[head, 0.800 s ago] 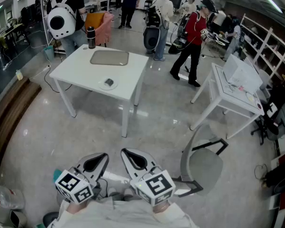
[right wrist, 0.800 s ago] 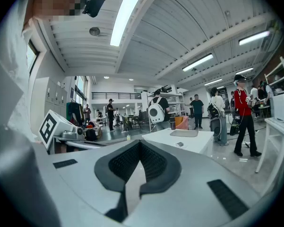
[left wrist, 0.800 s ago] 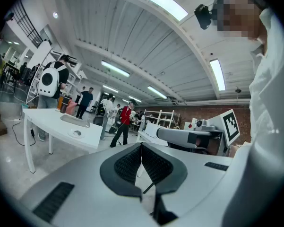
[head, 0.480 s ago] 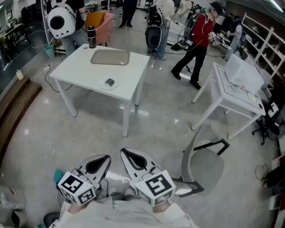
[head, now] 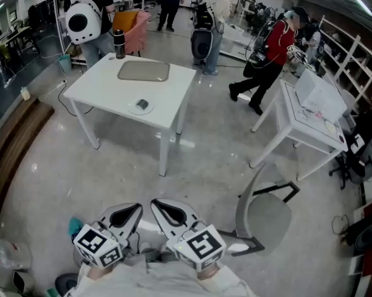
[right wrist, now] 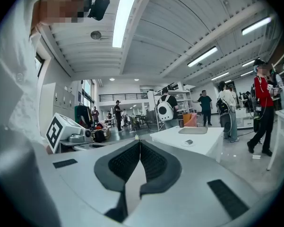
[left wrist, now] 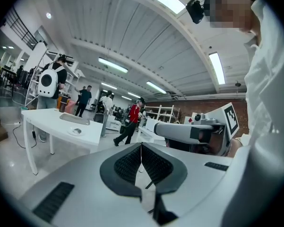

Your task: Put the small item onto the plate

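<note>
Across the floor stands a white table [head: 167, 98]. Near its front edge a small white plate [head: 136, 110] carries a small dark item [head: 142, 105]. Both grippers are held low against the person's body, far from the table. My left gripper [head: 137, 207] is shut with nothing between its jaws, and so is my right gripper [head: 155, 203]. The left gripper view shows the shut tips [left wrist: 141, 146] and the plate [left wrist: 75, 131] far off at left. From the right gripper [right wrist: 140, 143], the plate [right wrist: 189, 143] lies well ahead on the table [right wrist: 203, 143].
A grey tray [head: 143, 72] and a dark bottle [head: 119, 47] stand at the table's far side. A second white table [head: 309, 116] is at right, a grey chair [head: 263, 209] beside me, a wooden bench [head: 12, 147] at left. Several people stand or walk behind the tables.
The person in red has walked further right and the person with the white backpack has shifted. Both grippers stay shut near the body, drifting slightly left in the head view.
</note>
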